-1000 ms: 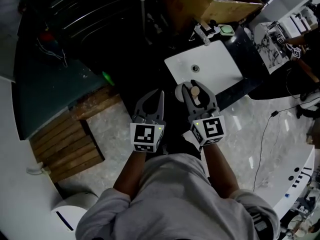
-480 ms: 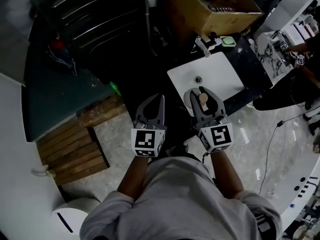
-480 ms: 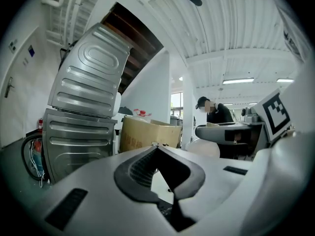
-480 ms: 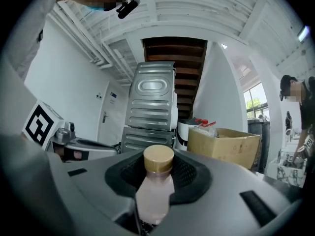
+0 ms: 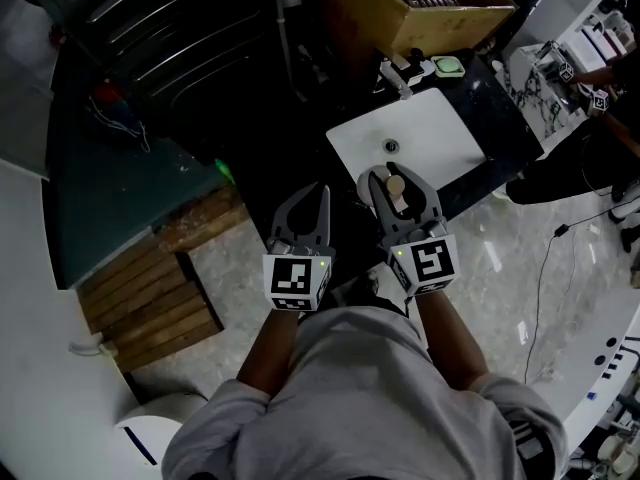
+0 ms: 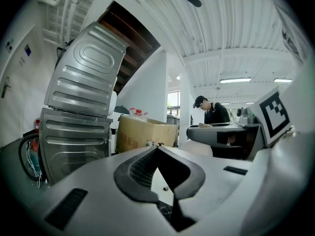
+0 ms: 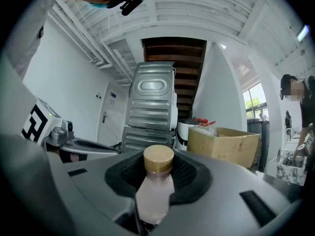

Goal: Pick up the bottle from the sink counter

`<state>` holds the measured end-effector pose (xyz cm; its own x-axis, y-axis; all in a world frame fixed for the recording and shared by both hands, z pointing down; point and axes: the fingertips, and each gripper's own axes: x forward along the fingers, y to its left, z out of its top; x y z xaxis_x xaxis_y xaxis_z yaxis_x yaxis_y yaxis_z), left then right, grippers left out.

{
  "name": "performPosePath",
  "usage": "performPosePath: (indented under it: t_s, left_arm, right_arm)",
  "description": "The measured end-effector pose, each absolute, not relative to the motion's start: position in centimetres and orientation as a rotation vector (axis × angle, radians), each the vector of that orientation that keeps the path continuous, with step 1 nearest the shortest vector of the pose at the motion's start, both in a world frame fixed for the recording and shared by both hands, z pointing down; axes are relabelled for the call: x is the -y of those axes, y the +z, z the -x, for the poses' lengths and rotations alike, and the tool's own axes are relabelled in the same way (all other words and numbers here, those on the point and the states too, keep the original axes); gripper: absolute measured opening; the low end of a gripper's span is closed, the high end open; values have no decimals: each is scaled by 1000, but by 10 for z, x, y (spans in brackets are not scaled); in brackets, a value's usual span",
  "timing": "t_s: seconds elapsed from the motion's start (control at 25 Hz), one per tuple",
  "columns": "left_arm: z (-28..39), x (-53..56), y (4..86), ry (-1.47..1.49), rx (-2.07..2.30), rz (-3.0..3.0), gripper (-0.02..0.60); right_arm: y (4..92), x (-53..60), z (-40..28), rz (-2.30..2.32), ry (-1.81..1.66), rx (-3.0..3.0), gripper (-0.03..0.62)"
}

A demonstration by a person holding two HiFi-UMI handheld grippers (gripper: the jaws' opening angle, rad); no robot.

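Little has shifted over the last second. The view has swayed a bit, while the right gripper (image 5: 393, 175) stays clamped on the bottle (image 5: 398, 196) by the near rim of the sink (image 5: 440, 133). The left gripper (image 5: 322, 186) stays level beside it.

The right gripper's jaws curve round the bottle's pale pink body, with the pads pressed to both sides. The tan cap (image 7: 158, 158) sits at the tip end. From above I cannot tell how far the bottle is clear of the counter. The left gripper's jaws meet at the tips with nothing between them, and a bit of white basin shows through the small gap behind the tips. The two grippers are side by side, near each other but apart.

Just beyond the right gripper's tips lies the sink, its drain (image 5: 391, 146) straight ahead of the bottle. The sink is set in a dark counter (image 5: 500, 103) that runs off to that gripper's right. Farther ahead, at the sink's far rim, stands a tap (image 5: 396, 72) with a small green object (image 5: 448, 65) beside it. Behind these is an open cardboard box (image 5: 440, 13).

Ahead and to the left of the left gripper rise stacked ridged metal housings (image 6: 86, 77). Farther to that gripper's left, a slatted wooden pallet (image 5: 140, 293) lies on the floor. Far off to the right of both grippers stands a person in dark clothes (image 6: 215, 114).
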<state>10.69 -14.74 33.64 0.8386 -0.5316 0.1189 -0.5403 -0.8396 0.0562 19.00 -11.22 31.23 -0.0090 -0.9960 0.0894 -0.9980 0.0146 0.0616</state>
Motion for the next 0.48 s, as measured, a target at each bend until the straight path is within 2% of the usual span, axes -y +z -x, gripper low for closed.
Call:
performPosePath:
  t_s: [0.48]
  left_arm:
    - [-108, 142, 342, 178, 838, -2920, 14]
  right_arm:
    - [308, 115, -187, -2138, 23, 2180, 126]
